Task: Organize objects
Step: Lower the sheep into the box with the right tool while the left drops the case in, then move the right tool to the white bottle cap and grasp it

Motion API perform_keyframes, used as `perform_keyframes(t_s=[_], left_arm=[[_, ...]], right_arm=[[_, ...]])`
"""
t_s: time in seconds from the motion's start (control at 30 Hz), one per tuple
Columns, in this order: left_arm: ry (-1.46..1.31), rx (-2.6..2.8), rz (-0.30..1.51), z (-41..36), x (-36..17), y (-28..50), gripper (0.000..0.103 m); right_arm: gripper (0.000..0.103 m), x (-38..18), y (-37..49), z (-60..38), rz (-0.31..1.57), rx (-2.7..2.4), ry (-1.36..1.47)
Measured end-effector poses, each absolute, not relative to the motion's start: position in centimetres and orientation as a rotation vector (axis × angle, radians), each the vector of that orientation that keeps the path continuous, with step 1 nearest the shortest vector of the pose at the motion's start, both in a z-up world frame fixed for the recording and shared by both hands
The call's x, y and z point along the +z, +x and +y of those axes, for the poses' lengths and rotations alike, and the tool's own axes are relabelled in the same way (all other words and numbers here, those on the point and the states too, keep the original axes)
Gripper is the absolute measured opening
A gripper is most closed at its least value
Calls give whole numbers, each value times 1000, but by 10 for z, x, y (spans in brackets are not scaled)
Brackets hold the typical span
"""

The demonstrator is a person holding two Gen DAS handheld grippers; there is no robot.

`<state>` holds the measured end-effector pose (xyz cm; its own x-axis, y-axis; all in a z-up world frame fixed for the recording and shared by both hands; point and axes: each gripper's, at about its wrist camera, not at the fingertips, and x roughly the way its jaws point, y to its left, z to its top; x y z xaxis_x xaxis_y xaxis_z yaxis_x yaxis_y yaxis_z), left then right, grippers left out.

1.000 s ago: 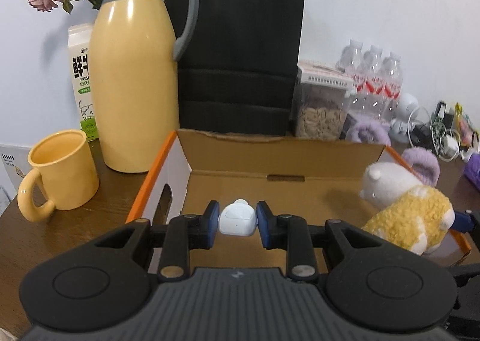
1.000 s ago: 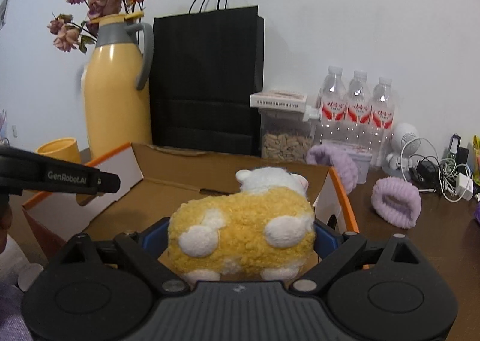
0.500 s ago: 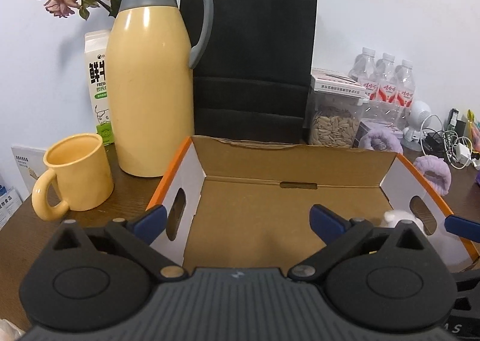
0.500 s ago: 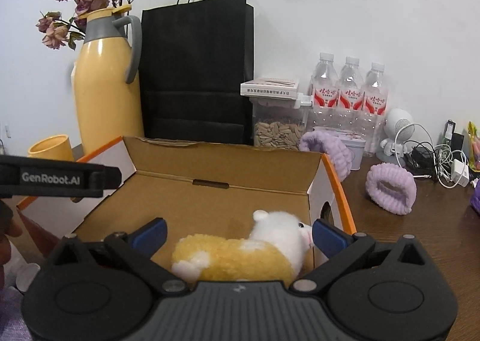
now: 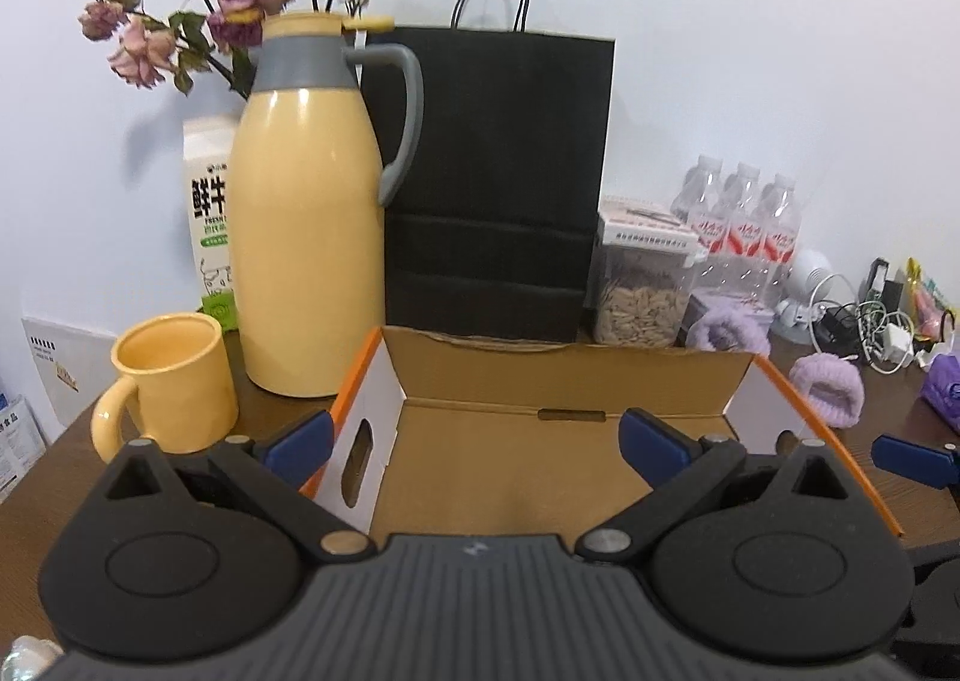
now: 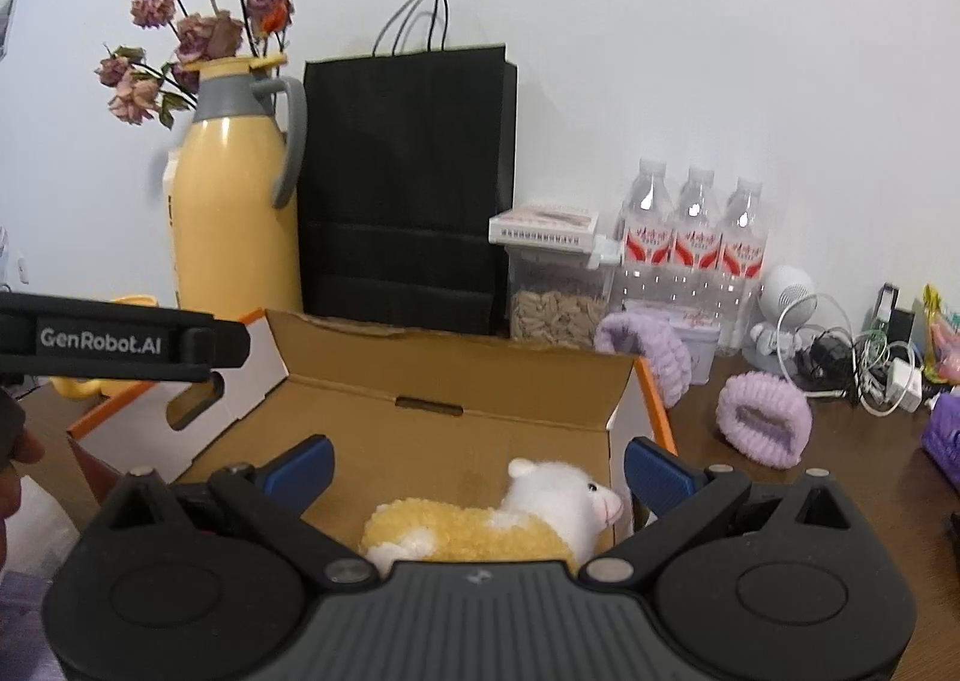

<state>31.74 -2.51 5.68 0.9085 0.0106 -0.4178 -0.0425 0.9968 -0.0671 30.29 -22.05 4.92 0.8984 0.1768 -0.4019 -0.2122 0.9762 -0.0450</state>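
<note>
Right wrist view: my right gripper (image 6: 478, 465) stands spread wide with nothing between its blue pads, above the near right corner of the cardboard box (image 6: 444, 375). The plush sheep (image 6: 498, 525) (yellow fleece, white head) lies on its side on the box floor at lower centre, its head close against the right wall, released. At left edge the side of my left gripper (image 6: 120, 342) crosses the frame.

Left wrist view: my left gripper (image 5: 474, 441) is likewise spread wide and empty, straddling the box's left white wall (image 5: 366, 441), one pad outside it. Only the bare brown floor of the box shows here; the sheep is hidden behind the gripper body, and so is whatever else lies near the front.

Step, as I judge it: placing into the box is done on both sides and both hands are free. The next move calls for lifting clear of the walls and picking another loose item; the purple wrist band (image 6: 765, 426) on the table at right is the nearest candidate for my right gripper, seen plainly only in the right view.
</note>
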Motion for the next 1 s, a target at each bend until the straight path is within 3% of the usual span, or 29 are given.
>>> perform_keyframes(t_s=[0.47, 1.0], left_arm=[[-71, 38, 386, -9, 76, 249, 103], [-43, 56, 422, 13, 61, 174, 103]], right_arm=[[103, 63, 242, -224, 376, 210, -87], [103, 53, 161, -242, 396, 211, -74]])
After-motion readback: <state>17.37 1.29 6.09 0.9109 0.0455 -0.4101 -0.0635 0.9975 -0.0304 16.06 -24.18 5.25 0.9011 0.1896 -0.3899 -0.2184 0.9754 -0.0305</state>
